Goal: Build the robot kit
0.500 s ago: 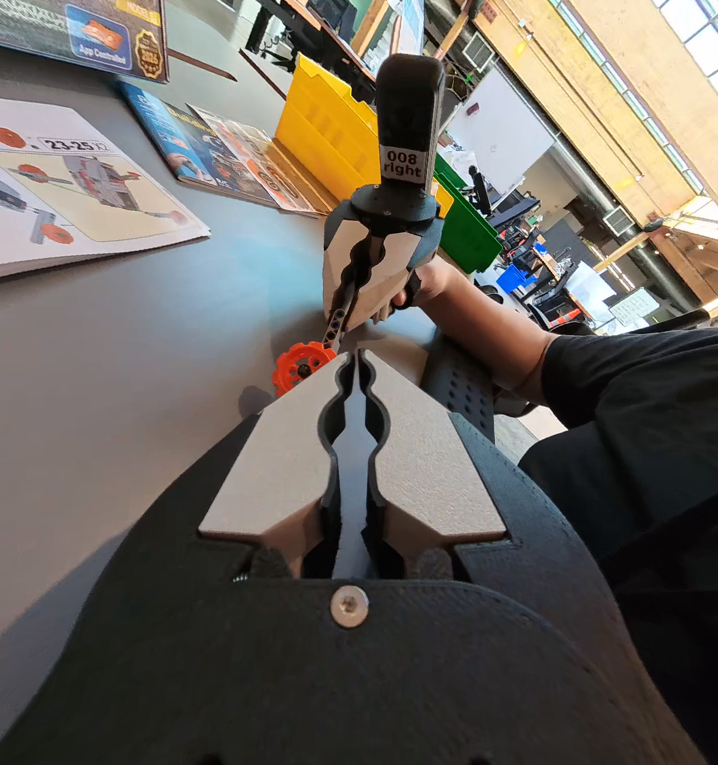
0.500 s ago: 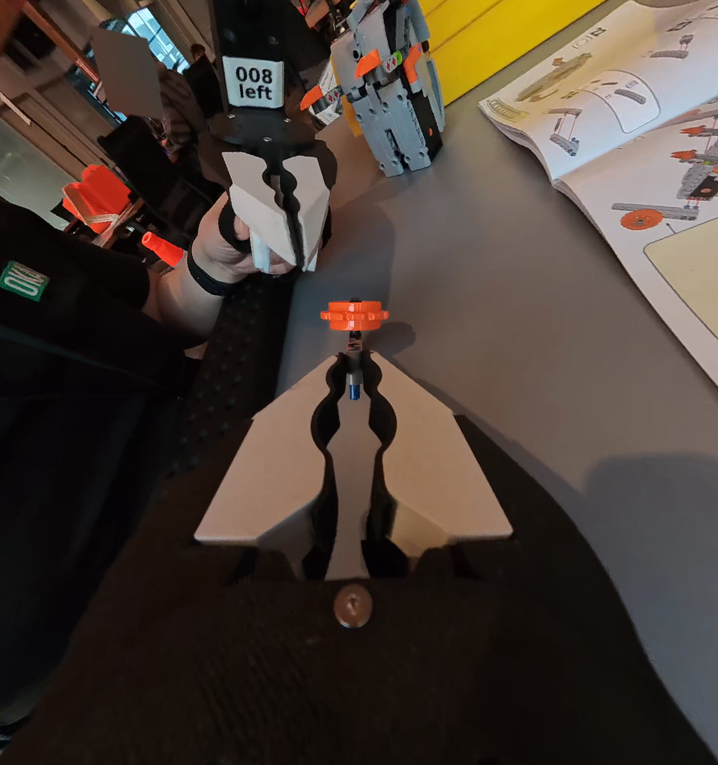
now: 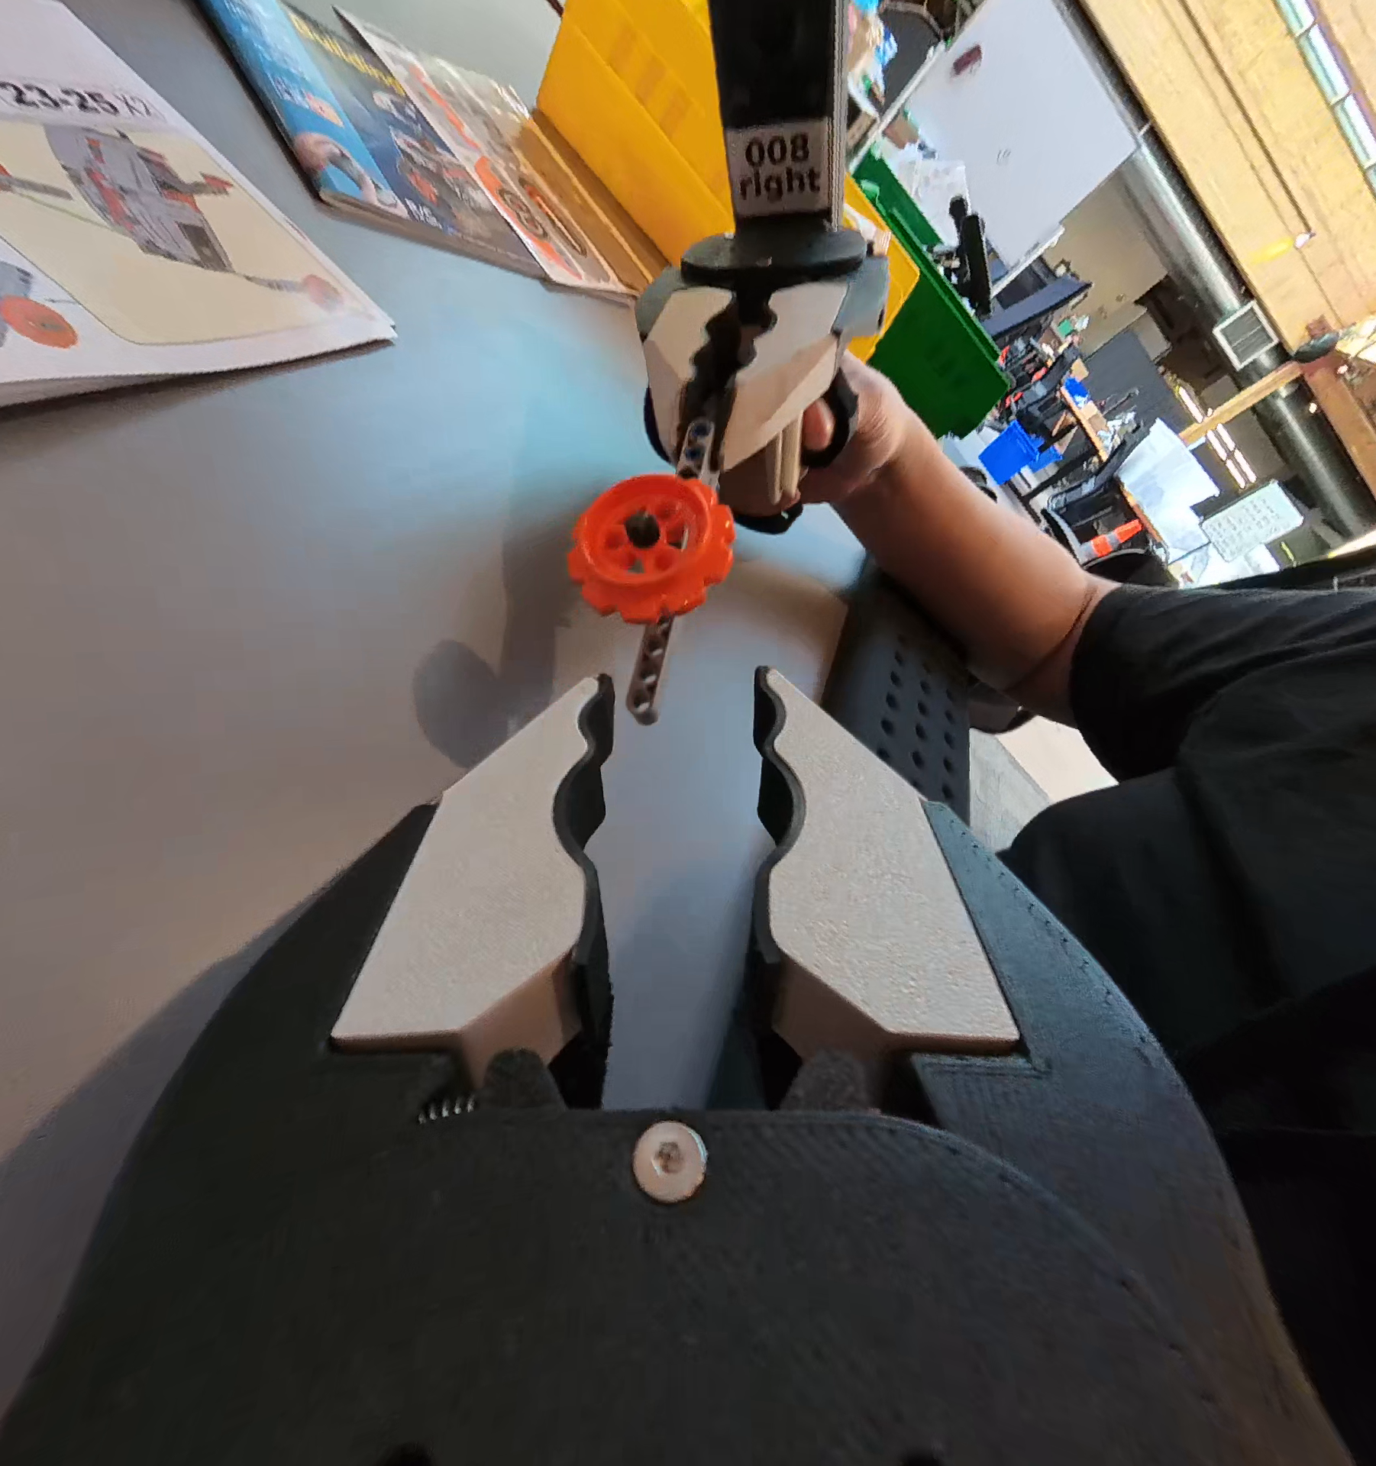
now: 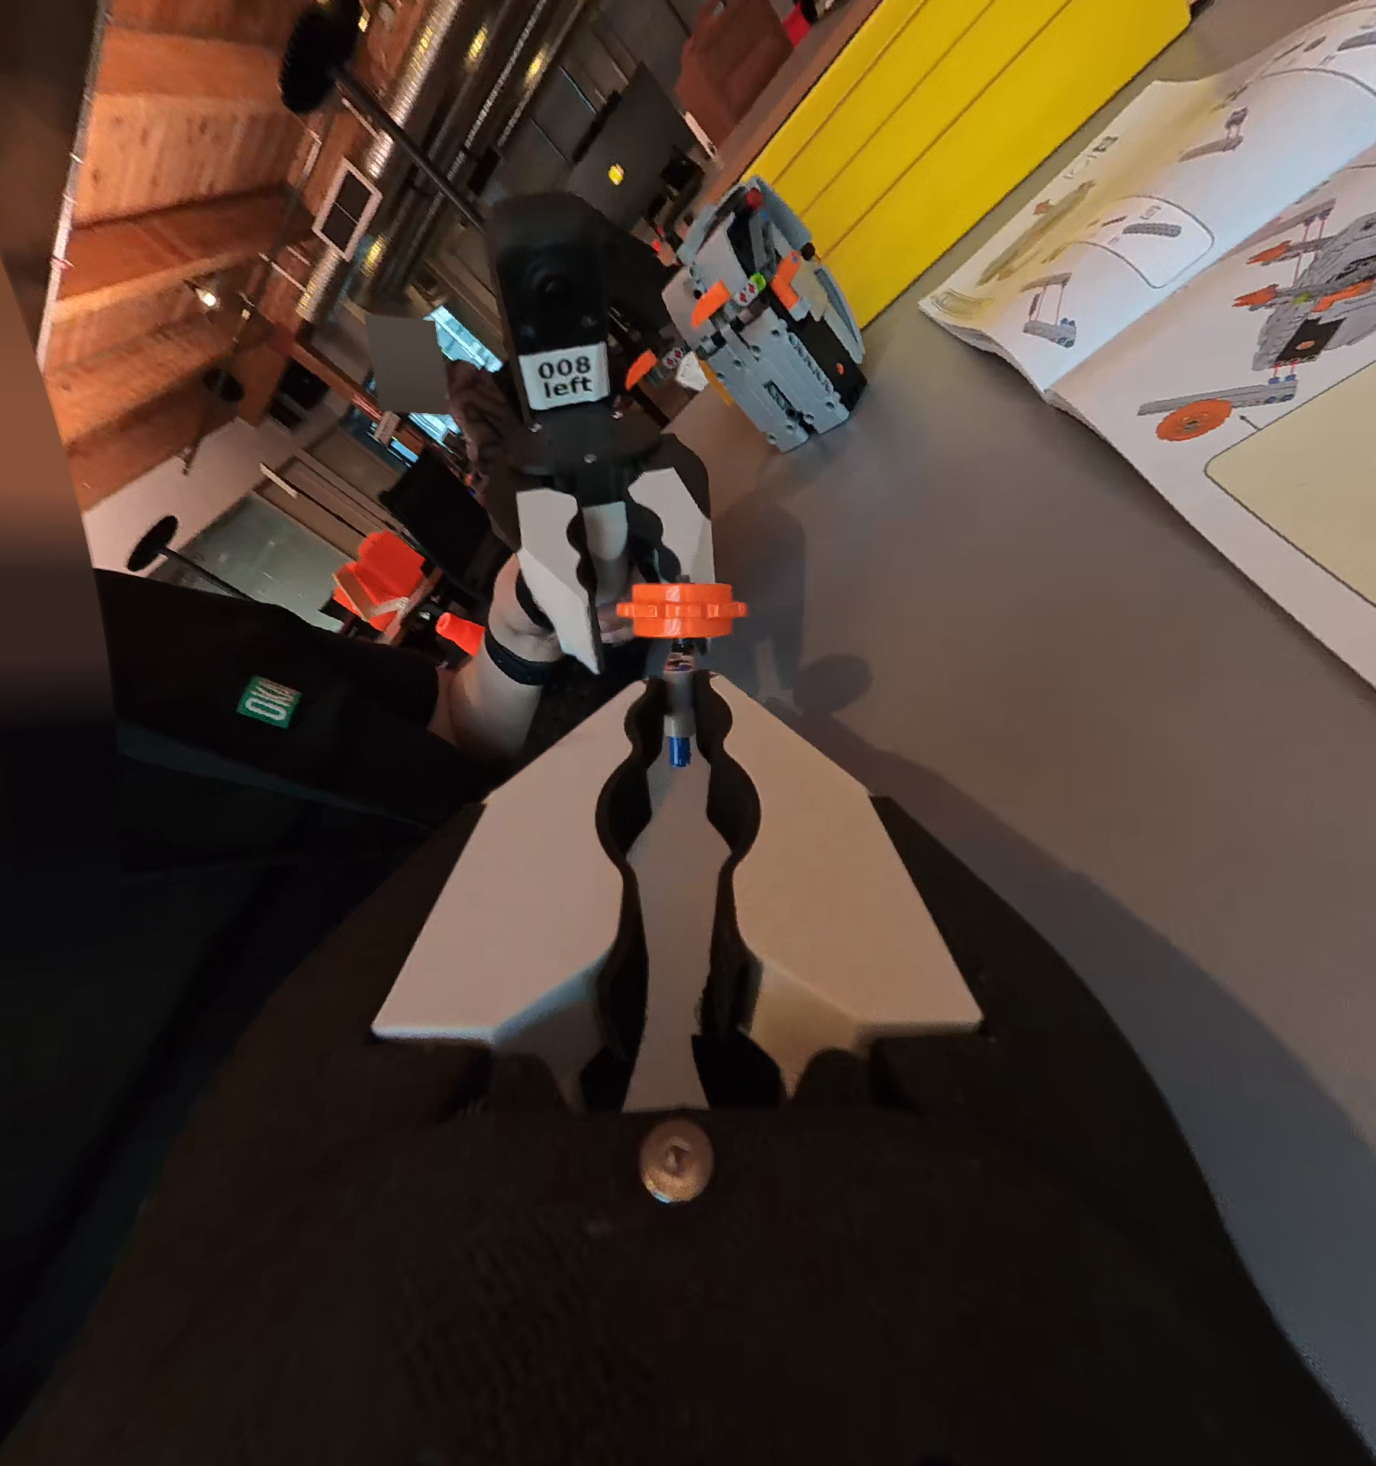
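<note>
Two bins [image 3: 629, 119], yellow then green, line the table's [image 3: 193, 595] far edge, contents hidden; your right gripper [image 4: 681, 698] clamps a beam [image 3: 653, 674] bearing an orange wheel [image 3: 649, 547], your left gripper [image 3: 681, 698] gapes empty.

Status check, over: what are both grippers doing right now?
Left gripper open, empty. Right gripper shut on thin grey holed beam carrying orange toothed plastic wheel, above grey table. Nothing between them.

The left tool [image 3: 681, 698] and right tool [image 4: 678, 698] face each other above the desk [image 3: 193, 595], with the wheel [image 3: 651, 546] on its beam [image 3: 655, 674] between them. An open booklet [image 4: 1264, 357] lies beside them, bins [image 3: 629, 119] and a brick model [image 4: 772, 333] farther back.
</note>
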{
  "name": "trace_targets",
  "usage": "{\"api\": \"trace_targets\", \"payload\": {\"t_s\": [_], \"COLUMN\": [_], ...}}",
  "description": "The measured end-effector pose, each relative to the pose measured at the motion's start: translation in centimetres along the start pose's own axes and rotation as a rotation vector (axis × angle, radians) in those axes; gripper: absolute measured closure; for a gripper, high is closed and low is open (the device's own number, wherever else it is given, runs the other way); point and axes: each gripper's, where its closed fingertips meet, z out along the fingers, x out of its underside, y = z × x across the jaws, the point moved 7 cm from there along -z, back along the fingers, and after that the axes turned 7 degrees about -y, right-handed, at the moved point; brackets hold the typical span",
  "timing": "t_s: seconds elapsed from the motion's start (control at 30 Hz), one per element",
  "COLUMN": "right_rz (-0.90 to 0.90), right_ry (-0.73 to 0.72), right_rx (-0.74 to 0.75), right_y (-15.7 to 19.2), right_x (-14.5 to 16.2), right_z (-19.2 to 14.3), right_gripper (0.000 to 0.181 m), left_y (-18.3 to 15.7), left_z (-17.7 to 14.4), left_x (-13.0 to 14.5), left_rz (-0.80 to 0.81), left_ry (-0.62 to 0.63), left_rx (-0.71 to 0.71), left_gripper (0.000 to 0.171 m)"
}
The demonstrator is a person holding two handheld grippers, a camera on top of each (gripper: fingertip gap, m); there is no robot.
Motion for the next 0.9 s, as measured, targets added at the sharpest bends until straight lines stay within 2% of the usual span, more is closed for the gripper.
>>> {"api": "trace_targets", "payload": {"t_s": [0.13, 0.3, 0.6, 0.77, 0.9], "right_rz": [0.040, 0.066, 0.117, 0.060, -0.036], "right_ry": [-0.026, -0.025, -0.047, -0.082, -0.162], "right_rx": [-0.035, -0.083, -0.131, -0.148, -0.097], "right_y": [0.1, 0.4, 0.3, 0.5, 0.5], "right_x": [-0.2, -0.1, -0.1, -0.5, -1.4], "right_z": [-0.1, 0.1, 0.5, 0.8, 0.7], "right_gripper": [0.176, 0.176, 0.175, 0.175, 0.160], "left_y": [-0.3, -0.7, -1.0, -0.8, -0.5], "left_z": [0.7, 0.9, 1.1, 0.8, 0.5], "left_x": [0.5, 0.6, 0.7, 0.4, 0.2], "left_rz": [0.006, 0.028, -0.015, -0.064, -0.122], "left_ry": [0.077, 0.097, 0.103, 0.072, 0.040], "left_rx": [0.033, 0.060, 0.126, 0.139, 0.160], "left_gripper": [0.147, 0.165, 0.165, 0.166, 0.167]}}
